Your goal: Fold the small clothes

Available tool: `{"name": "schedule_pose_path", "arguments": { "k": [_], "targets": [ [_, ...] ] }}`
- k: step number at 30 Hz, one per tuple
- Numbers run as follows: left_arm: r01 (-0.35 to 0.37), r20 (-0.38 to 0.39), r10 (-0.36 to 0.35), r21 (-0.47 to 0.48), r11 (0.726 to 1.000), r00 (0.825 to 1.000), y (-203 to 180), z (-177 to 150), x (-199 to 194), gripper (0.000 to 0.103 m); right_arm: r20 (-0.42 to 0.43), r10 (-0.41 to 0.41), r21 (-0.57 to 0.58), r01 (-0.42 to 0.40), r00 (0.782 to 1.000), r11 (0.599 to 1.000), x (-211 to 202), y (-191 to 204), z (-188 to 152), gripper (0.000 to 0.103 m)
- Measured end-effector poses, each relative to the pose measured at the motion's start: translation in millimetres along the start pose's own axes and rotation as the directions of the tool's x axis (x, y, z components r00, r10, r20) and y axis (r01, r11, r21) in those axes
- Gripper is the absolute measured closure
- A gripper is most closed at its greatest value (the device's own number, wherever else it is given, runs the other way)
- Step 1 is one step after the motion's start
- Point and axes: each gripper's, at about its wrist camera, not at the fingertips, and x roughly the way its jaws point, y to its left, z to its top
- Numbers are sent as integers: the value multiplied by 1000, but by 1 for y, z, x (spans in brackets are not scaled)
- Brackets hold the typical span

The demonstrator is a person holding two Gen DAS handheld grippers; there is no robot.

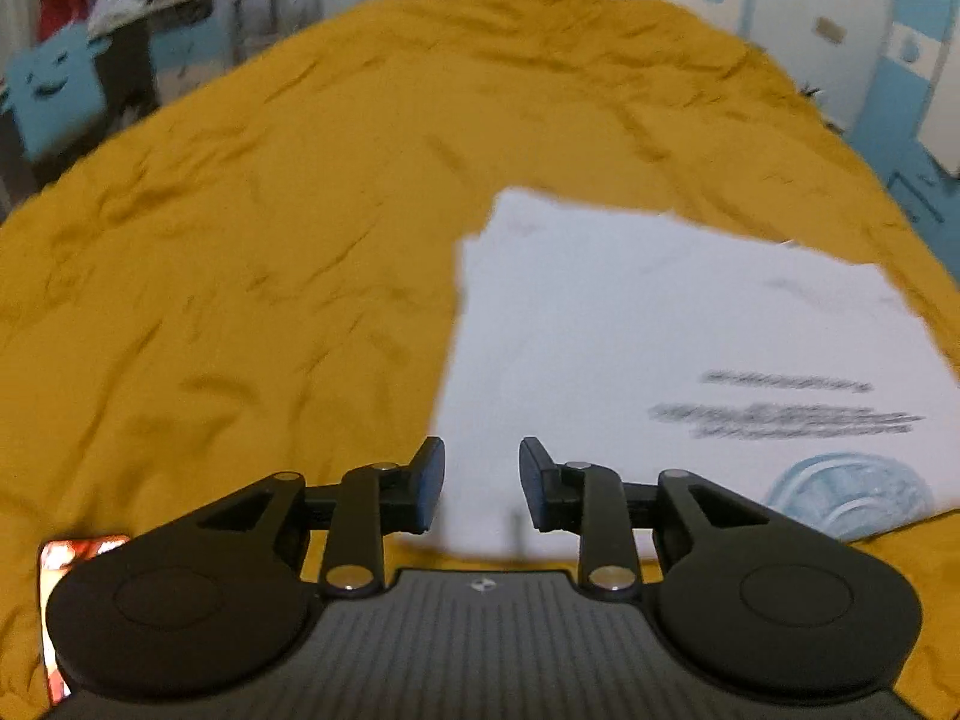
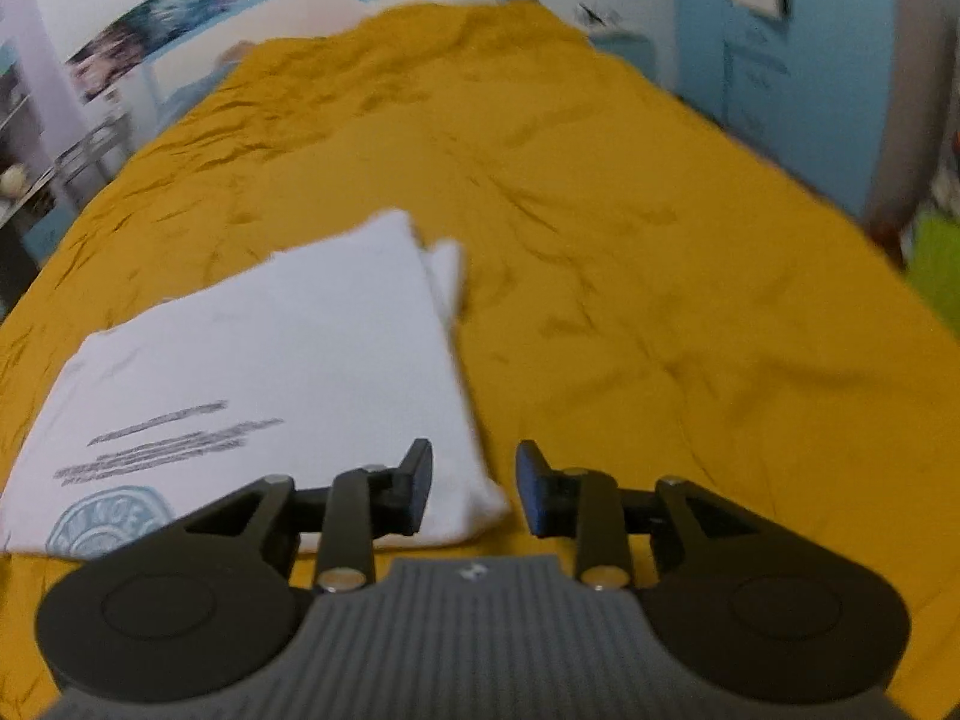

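Note:
A white T-shirt [image 1: 660,336] lies folded flat on the mustard bedspread [image 1: 240,240], with grey lettering and a pale blue round print facing up. My left gripper [image 1: 482,480] is open just above the shirt's near left corner, and nothing sits between its pads. In the right wrist view the same shirt [image 2: 270,348] spreads to the left, a folded sleeve edge showing at its far right corner. My right gripper [image 2: 474,486] is open over the shirt's near right corner, its pads apart and holding nothing.
The mustard bedspread [image 2: 660,240] is wrinkled all over. A phone with a lit screen [image 1: 60,588] lies at the near left. Shelves and a blue cushion [image 1: 54,96] stand beyond the bed's left edge, blue cabinets [image 2: 780,72] beyond its right.

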Motion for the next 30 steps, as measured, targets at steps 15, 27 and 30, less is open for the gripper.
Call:
{"name": "schedule_pose_path", "arguments": {
  "k": [15,27,30],
  "targets": [
    [164,-100,-144,236,958,985,-123,-41,34,69,-93,93,-361,-120,991,925,50,136,-53,64],
    [198,-93,-182,212,957,979,-112,-26,22,68,-154,145,-312,-187,977,931,53,121,-39,56],
    [196,-55,-189,207,958,980,-106,-3,19,66,-111,169,-261,-192,979,946,44,100,-9,45]
  ]
}}
